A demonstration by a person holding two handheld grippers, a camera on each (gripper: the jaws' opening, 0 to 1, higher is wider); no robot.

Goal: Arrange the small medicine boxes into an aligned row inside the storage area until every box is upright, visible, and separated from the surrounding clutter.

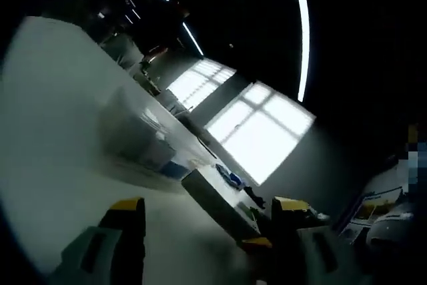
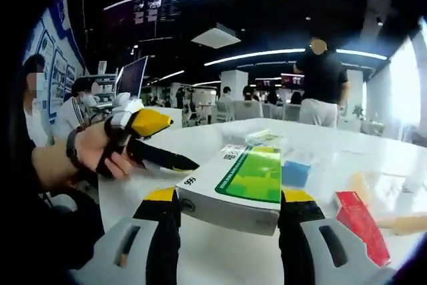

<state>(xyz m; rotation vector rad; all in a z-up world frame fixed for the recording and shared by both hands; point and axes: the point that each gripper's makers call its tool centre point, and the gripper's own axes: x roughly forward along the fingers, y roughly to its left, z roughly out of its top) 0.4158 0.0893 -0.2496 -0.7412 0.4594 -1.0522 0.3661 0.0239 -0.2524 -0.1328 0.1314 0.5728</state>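
My left gripper view is rolled hard sideways, skimming low over the white worktop (image 1: 53, 131) towards bright windows (image 1: 257, 135). My right gripper view sits level and close above the same worktop (image 2: 220, 258), facing out into the room. Both share that worktop; my other hand (image 2: 100, 151) enters from the left.

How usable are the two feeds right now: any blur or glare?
Left gripper view: dark, tilted, motion-blurred, windows blown out. Right gripper view: well lit, sharp on the green-and-white box between the right claw; fisheye bends the ceiling lights.
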